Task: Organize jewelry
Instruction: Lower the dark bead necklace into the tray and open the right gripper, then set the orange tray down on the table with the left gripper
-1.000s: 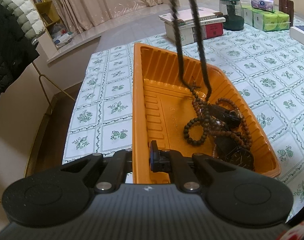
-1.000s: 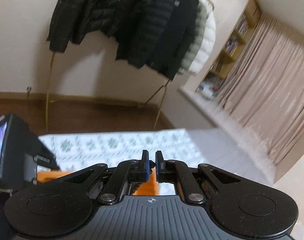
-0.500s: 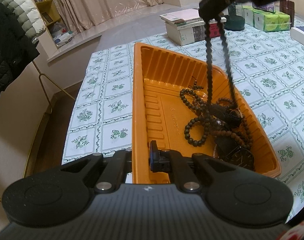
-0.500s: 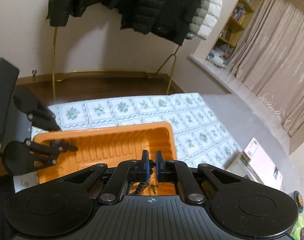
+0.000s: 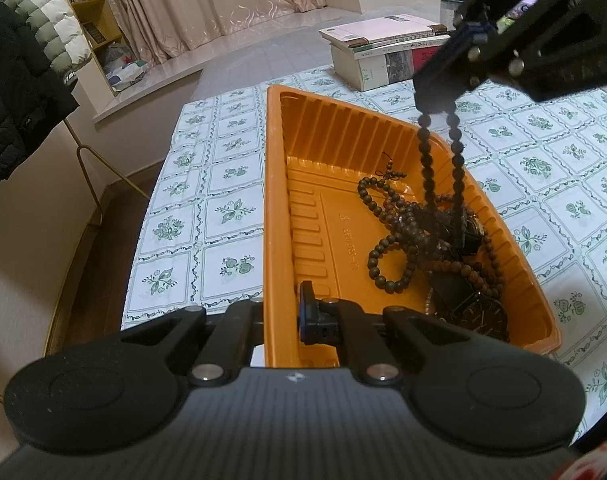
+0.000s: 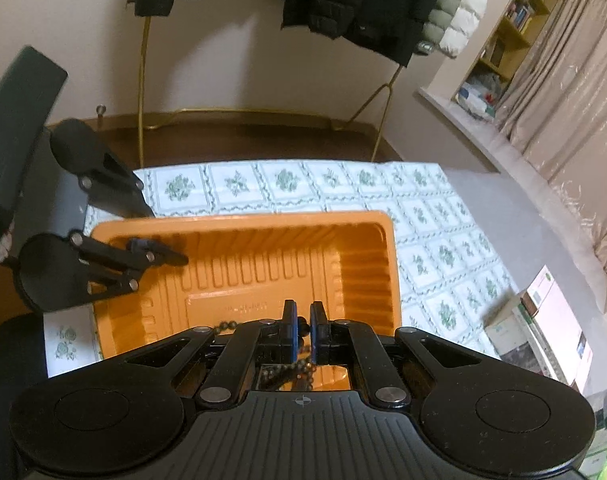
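Note:
An orange plastic tray (image 5: 327,136) sits on a table with a green-flowered cloth. My left gripper (image 5: 283,320) is shut on the tray's near wall, one finger outside and one inside; in the right wrist view the left gripper (image 6: 143,250) grips the tray's (image 6: 363,256) left end. My right gripper (image 5: 437,104) hangs over the tray, shut on a dark bead strand (image 5: 425,160) that drops in two lines onto a pile of brown bead bracelets (image 5: 407,236). A black watch (image 5: 479,314) lies at the tray's near right corner. Between the right gripper's (image 6: 301,322) blue pads a bead shows.
A stack of books (image 5: 387,52) stands on the table beyond the tray. Dark and pale jackets (image 6: 343,0) hang on a gold rack past the table's edge. The tablecloth (image 5: 223,208) lies bare left of the tray.
My right gripper has come down over the tray with the bead strand, whose hanging part is now shorter. The left gripper and tray have stayed still.

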Demonstrator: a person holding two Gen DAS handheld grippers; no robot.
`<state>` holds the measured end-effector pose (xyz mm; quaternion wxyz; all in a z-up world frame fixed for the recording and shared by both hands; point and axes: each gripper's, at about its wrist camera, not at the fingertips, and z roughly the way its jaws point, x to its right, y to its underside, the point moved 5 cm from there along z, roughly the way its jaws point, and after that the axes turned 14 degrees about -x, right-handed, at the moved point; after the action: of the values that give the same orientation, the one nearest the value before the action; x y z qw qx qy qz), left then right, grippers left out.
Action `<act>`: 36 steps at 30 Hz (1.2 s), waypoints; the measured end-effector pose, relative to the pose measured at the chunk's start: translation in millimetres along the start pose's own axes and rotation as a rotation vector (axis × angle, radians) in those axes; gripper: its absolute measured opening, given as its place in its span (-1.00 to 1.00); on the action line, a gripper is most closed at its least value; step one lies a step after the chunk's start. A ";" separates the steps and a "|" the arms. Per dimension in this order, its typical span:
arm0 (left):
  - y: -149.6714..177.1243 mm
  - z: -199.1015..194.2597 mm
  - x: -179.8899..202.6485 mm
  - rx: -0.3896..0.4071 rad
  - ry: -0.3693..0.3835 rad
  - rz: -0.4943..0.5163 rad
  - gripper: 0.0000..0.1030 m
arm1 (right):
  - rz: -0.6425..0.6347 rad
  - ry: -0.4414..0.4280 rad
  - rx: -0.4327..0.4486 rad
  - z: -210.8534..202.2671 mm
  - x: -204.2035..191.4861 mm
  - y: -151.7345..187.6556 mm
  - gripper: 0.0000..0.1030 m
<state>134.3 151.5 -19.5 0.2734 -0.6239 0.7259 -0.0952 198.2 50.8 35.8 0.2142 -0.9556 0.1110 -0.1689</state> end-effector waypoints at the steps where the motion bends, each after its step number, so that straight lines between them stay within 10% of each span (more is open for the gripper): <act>1: 0.4 0.1 0.1 0.000 0.001 -0.001 -0.91 | 0.004 -0.006 -0.004 0.9 0.7 0.8 -0.89; 6: 1.9 2.5 -2.9 -0.004 0.012 -0.014 -0.91 | 0.064 -0.050 0.013 1.0 9.1 4.3 -0.87; 8: 3.3 4.3 -4.7 -0.008 0.019 -0.024 -0.92 | 0.080 -0.026 0.029 -2.9 12.8 6.8 -0.57; 10: 4.8 5.7 -7.3 -0.012 0.031 -0.037 -0.92 | 0.115 -0.012 0.041 -8.1 17.8 12.0 0.23; 25: 41.5 45.4 -48.0 -0.085 0.240 -0.253 -0.87 | 0.580 -0.077 0.089 -31.5 6.9 117.2 0.24; 36: 67.2 30.7 -77.4 -0.025 0.290 -0.472 -0.17 | 0.942 -0.150 0.104 -41.4 -4.1 179.9 0.24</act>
<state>98.3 245.5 -55.7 0.1291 -0.7589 0.5932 -0.2357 153.9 -122.4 -10.5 0.3225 -0.7989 0.5076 0.0105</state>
